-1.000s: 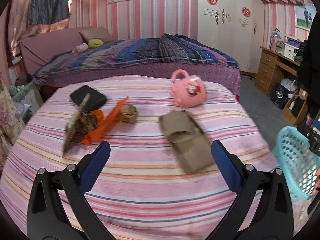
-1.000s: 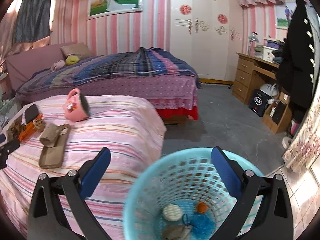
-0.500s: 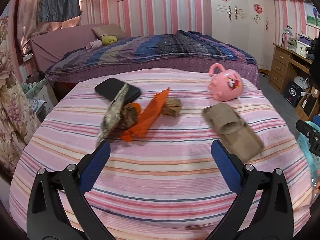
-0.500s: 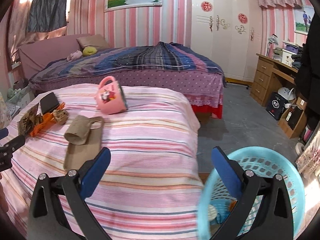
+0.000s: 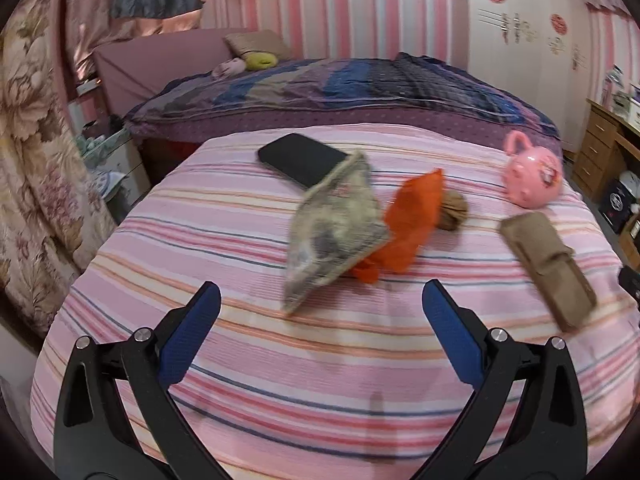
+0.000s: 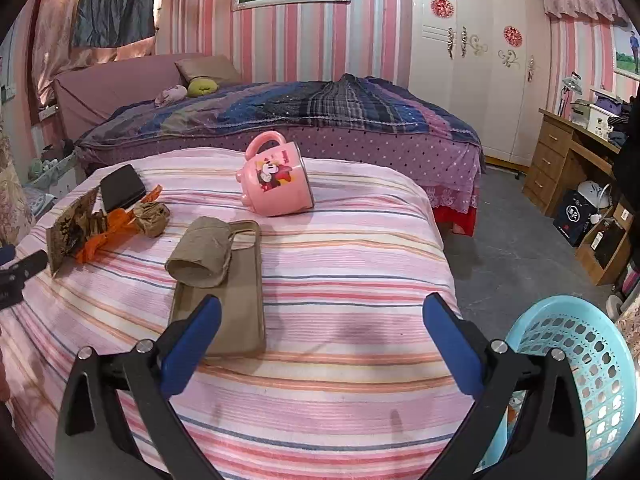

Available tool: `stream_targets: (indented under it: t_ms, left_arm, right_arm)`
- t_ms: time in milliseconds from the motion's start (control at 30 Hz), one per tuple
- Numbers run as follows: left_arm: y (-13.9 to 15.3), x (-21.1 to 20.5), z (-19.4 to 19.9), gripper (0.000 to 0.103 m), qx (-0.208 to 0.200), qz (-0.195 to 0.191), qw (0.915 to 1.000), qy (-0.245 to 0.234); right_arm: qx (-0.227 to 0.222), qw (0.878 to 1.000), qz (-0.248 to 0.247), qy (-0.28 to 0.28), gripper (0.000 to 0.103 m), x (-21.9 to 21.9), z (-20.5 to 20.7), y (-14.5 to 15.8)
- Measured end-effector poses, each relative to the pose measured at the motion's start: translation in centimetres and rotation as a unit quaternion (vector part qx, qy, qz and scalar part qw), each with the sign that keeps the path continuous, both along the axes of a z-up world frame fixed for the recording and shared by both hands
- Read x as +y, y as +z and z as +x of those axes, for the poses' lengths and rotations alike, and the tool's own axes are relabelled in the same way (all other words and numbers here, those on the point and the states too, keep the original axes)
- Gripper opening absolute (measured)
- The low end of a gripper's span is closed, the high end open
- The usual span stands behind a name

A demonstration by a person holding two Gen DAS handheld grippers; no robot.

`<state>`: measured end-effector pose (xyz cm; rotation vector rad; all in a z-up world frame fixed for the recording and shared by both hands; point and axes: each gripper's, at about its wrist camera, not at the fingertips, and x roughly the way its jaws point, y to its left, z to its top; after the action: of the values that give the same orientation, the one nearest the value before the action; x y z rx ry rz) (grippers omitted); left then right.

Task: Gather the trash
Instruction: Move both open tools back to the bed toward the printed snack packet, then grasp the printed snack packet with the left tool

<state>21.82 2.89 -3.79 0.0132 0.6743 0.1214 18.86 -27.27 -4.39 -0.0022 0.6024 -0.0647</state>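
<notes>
My left gripper (image 5: 320, 300) stood wide open, its blue fingers (image 5: 188, 336) grasping nothing and touching nothing. Just ahead between them lay a crumpled grey wrapper (image 5: 334, 228) on the striped bedcover (image 5: 240, 240), overlapping an orange wrapper (image 5: 412, 224) beyond. My right gripper (image 6: 320, 312) was likewise spread and empty, over a tan pouch (image 6: 228, 280) near its left finger. The blue basket (image 6: 588, 360) sat beside its right finger.

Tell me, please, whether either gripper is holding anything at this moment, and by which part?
Nothing is held. The left gripper and the right gripper are both open and empty above the striped bedspread.
</notes>
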Motion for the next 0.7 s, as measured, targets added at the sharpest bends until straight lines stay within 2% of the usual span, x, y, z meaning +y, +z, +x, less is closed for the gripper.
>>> stream_targets:
  t_ms: [167,367,433,500,533,700]
  left_arm:
    - [-0.8,1.8,1.8,0.097,0.01,-0.004,0.9997,0.024]
    - [-1.2,1.9,3.3,0.097,0.008,-0.008,0.9997,0.02]
    - [-1.2,1.5,3.5,0.092,0.003,-0.01,0.9999,0.012]
    - [-1.2,0.9,3.8,0.075,0.005,-0.011,0.9999,-0.004]
    - [-1.3,0.6,3.9,0.071,0.008,-0.01,0.9999,-0.009]
    - [-1.5,0.1,4.3,0.034,0.019,-0.014,0.9994,-0.027]
  right_arm:
    - [0.014,1.0,0.021,-0.011,0.098,-0.2,0.8,-0.4]
    - [0.021,0.999,0.024,-0.018,0.098,-0.1,1.7,-0.8]
    - [0.018,1.0,0.023,-0.01,0.099,0.1,1.9,-0.8]
    - [0.005,1.0,0.026,-0.006,0.099,0.2,1.8,-0.6]
    - [0.003,1.0,0.027,-0.005,0.099,0.3,1.9,-0.7]
    - [0.029,0.999,0.016,0.005,0.099,1.2,2.4,-0.7]
